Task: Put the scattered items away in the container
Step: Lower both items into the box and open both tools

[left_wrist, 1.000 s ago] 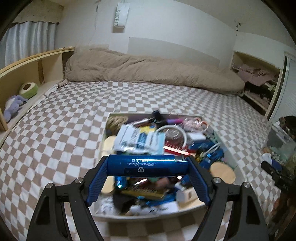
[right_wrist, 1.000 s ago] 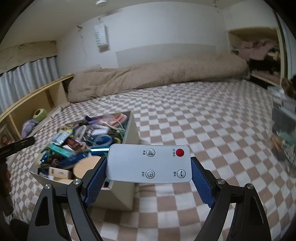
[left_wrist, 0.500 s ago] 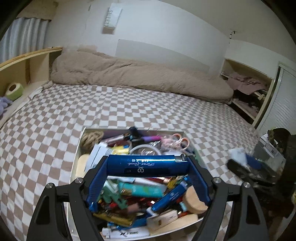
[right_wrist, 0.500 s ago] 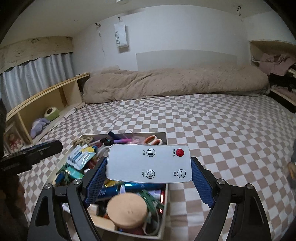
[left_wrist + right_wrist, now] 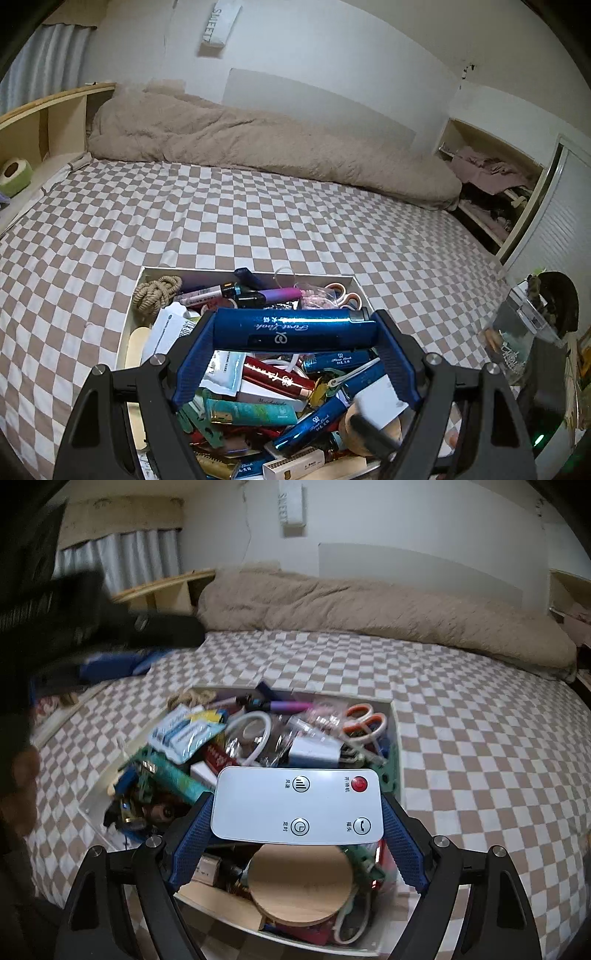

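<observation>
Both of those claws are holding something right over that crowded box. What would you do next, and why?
Probably lower a little and open the jaws. The left gripper holds a blue tube and the right gripper a white remote, both already above the full box, so letting go should drop them onto the pile.

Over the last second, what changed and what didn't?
Both grippers moved in over the box: the right gripper came from beside it on the bed to above its near end, and the left gripper closed in until the clutter fills its view. Nothing was let go: the blue tube and white remote stay clamped.
</observation>
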`<move>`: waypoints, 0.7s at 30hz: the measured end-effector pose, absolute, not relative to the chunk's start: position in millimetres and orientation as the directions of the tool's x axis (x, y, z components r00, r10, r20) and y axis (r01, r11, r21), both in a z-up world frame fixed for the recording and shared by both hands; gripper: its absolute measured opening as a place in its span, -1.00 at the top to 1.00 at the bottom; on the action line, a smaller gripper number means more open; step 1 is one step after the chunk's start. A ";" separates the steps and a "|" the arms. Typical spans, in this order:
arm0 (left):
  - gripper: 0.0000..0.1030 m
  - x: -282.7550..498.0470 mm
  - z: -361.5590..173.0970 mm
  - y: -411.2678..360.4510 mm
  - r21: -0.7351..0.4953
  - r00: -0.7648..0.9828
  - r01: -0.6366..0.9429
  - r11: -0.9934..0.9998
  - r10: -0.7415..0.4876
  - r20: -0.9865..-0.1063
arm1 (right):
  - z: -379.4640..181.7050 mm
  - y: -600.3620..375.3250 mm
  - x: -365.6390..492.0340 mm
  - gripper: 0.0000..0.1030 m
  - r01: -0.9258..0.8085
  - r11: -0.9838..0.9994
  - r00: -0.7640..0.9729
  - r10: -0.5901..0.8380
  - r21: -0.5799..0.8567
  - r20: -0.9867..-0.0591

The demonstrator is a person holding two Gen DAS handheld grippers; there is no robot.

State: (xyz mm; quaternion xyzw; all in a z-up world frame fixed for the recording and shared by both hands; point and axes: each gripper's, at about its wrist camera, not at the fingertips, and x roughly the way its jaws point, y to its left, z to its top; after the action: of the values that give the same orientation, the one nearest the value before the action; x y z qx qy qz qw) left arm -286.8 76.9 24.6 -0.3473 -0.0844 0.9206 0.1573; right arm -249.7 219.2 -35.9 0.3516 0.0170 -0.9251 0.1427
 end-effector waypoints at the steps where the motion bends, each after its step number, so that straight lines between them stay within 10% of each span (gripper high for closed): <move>1: -0.60 -287.8 23.2 77.2 -0.263 -0.705 -0.229 -0.937 0.346 -0.619 | -37.5 218.6 -251.0 -0.68 0.277 -0.958 -0.707 -0.253 0.071 -0.660; 21: -0.60 -328.0 -11.7 127.0 -0.275 -0.519 -0.267 -0.924 0.379 -0.766 | -29.4 247.1 -239.8 -0.94 0.261 -0.955 -0.714 -0.289 0.140 -0.638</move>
State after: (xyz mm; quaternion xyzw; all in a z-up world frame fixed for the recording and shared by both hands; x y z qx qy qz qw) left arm -328.0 127.0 -11.7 -0.4538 -0.0613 0.8694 0.1857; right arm -239.8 247.1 -29.4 0.3481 -0.0200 -0.9254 0.1484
